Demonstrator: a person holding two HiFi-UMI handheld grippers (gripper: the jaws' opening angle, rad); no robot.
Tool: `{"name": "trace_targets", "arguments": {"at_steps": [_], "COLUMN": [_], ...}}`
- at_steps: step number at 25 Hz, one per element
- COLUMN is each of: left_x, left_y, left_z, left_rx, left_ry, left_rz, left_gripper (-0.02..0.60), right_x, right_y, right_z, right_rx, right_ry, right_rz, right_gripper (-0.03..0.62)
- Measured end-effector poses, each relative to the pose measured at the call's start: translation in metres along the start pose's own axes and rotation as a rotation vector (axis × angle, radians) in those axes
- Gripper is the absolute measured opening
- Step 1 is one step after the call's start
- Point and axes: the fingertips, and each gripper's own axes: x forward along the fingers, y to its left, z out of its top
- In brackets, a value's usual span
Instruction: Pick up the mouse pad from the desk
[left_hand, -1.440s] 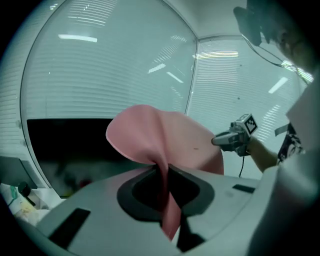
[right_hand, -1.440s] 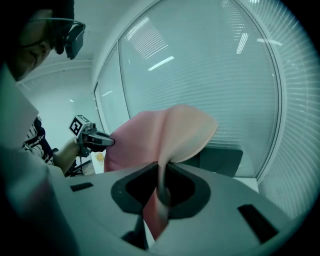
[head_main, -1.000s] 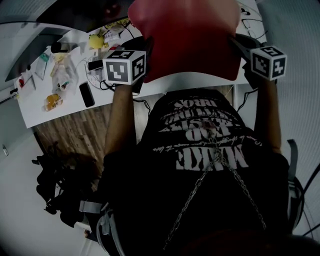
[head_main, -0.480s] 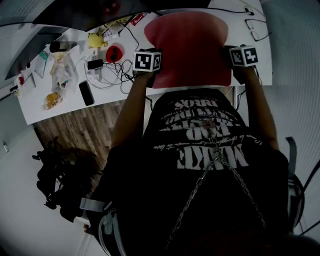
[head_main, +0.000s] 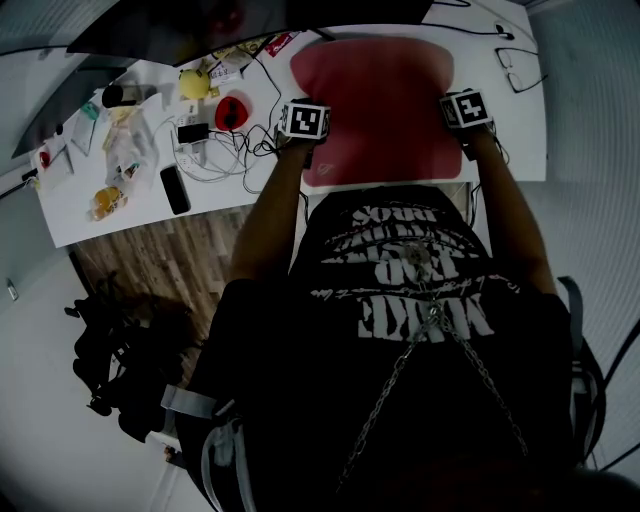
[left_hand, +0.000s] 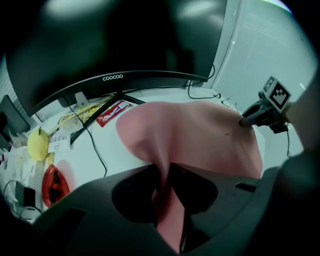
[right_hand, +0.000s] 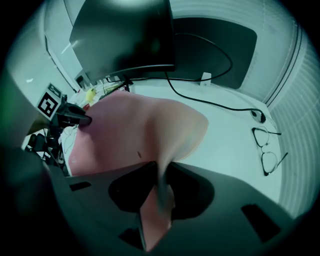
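The red mouse pad (head_main: 385, 110) lies spread on the white desk (head_main: 110, 215) in front of the monitor, and its two near corners are still lifted. My left gripper (head_main: 308, 150) is at the pad's near left corner and my right gripper (head_main: 468, 148) at its near right corner. In the left gripper view the pad (left_hand: 200, 135) rises in a fold into the left gripper (left_hand: 164, 170). In the right gripper view the pad (right_hand: 130, 135) does the same into the right gripper (right_hand: 162, 170). Both pairs of jaws are opening, with the pad's edge still pinched between them.
A curved monitor (left_hand: 115, 77) stands behind the pad. Glasses (right_hand: 267, 150) and a black cable (right_hand: 215, 102) lie right of it. To its left are a red snack packet (left_hand: 112, 111), a red round object (head_main: 232, 108), a yellow object (head_main: 192, 83), tangled cables (head_main: 215, 150) and a phone (head_main: 174, 189).
Both grippers have come down with the mouse pad, from held up in front of the head camera to the desk. The pad now lies mostly flat on the desk.
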Motion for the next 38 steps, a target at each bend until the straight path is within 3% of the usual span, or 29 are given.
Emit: {"name": "trace_targets", "arguments": {"at_steps": [3, 5, 7, 11, 15, 18, 20, 22, 25, 38], "left_x": [-0.001, -0.016, -0.04, -0.126, -0.229, -0.275, -0.288, -0.297, -0.308, -0.31], "left_y": [0.02, 0.037, 0.046, 0.012, -0.042, -0.071, -0.08, -0.083, -0.084, -0.068], "left_z": [-0.005, -0.007, -0.003, 0.055, 0.128, 0.16, 0.166, 0.167, 0.163, 0.136], "left_rx": [0.007, 0.047, 0.054, 0.053, 0.116, 0.16, 0.168, 0.168, 0.174, 0.168], "left_ry": [0.005, -0.008, -0.072, -0.4, -0.752, -0.914, -0.935, -0.94, -0.945, -0.958], "left_rz": [0.083, 0.162, 0.201, 0.125, 0.037, -0.04, -0.055, -0.065, -0.08, -0.137], "left_gripper": [0.191, 0.181, 0.145, 0.053, 0.009, 0.008, 0.008, 0.008, 0.008, 0.008], "right_x": [-0.004, -0.023, -0.043, -0.113, -0.204, -0.262, -0.286, -0.299, -0.298, -0.315], "right_y": [-0.017, -0.036, -0.035, 0.02, 0.063, 0.097, 0.115, 0.126, 0.132, 0.158], "right_z": [-0.009, -0.023, -0.019, 0.046, 0.101, 0.126, 0.134, 0.136, 0.13, 0.12], "right_rx": [-0.015, -0.058, -0.105, -0.157, -0.109, -0.041, -0.038, -0.087, -0.132, -0.11], "right_ry": [0.042, 0.077, 0.014, -0.404, -0.761, -0.954, -1.021, -1.059, -1.048, -1.043], "right_rz": [-0.112, -0.236, -0.27, -0.177, -0.116, 0.017, 0.056, 0.033, -0.023, -0.098], "right_gripper": [0.153, 0.14, 0.12, 0.033, 0.006, 0.002, 0.0, 0.0, 0.0, 0.0]}}
